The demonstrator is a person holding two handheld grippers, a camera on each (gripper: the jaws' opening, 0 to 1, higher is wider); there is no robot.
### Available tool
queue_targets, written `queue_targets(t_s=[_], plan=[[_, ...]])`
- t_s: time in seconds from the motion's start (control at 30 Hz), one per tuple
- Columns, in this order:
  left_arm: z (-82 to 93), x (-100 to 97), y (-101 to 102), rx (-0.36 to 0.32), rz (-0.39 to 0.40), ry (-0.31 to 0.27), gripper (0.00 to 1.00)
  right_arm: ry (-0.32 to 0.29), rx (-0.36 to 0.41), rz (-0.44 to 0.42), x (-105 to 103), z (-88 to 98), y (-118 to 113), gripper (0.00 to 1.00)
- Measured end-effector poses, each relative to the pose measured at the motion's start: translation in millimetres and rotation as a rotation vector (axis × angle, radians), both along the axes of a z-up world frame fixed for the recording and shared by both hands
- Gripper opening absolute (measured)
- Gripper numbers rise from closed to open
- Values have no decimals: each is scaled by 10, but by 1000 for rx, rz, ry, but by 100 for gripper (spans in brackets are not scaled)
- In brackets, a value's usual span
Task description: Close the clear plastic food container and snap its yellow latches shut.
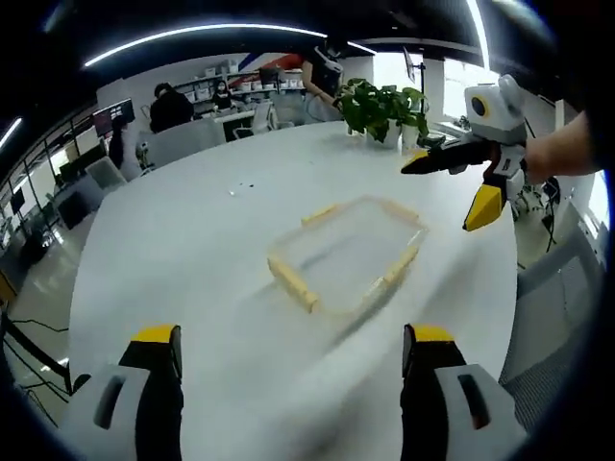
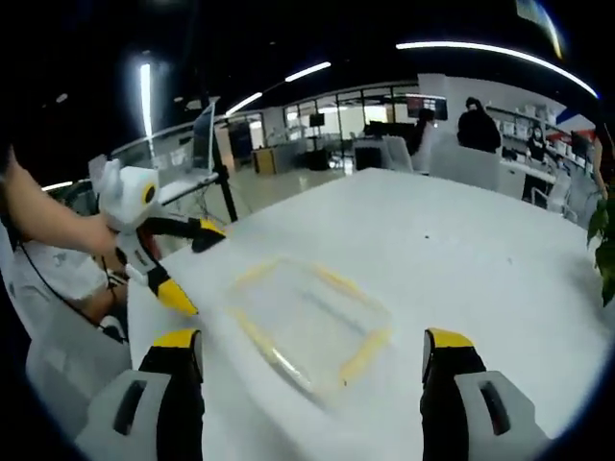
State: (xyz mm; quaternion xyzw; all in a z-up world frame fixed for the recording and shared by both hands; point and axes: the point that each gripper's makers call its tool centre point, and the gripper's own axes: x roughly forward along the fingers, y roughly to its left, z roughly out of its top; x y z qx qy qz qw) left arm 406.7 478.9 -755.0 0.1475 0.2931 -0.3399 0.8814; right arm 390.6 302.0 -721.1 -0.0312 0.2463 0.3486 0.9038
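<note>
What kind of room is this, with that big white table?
Most likely an open-plan office or lab. Behind the white table there are desks with monitors and seated people, shelving along the back wall, strip ceiling lights, and a potted plant.

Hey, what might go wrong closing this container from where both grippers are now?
The clear container sits alone on the smooth white table, so pressing one yellow latch may slide it instead of snapping it. Both the left gripper and right gripper are open and apart from it, so nothing braces it.
</note>
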Motion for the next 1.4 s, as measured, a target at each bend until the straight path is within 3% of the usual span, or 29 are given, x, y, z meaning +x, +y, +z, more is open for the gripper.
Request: queue_targets(t_s=[0.4,0.77,1.0,1.4], plan=[[65,-119,154,-83,95,-13,94,-39,32,-18,-122,105,-32,97],[248,-174,158,-146,111,-71,94,-64,74,-62,-208,180,-74,97],[388,-244,101,-228,102,-100,94,-99,105,-63,-334,267,-74,97],[348,-422,87,-249,118,-82,92,-109,131,-99,-565,284,-219,95]])
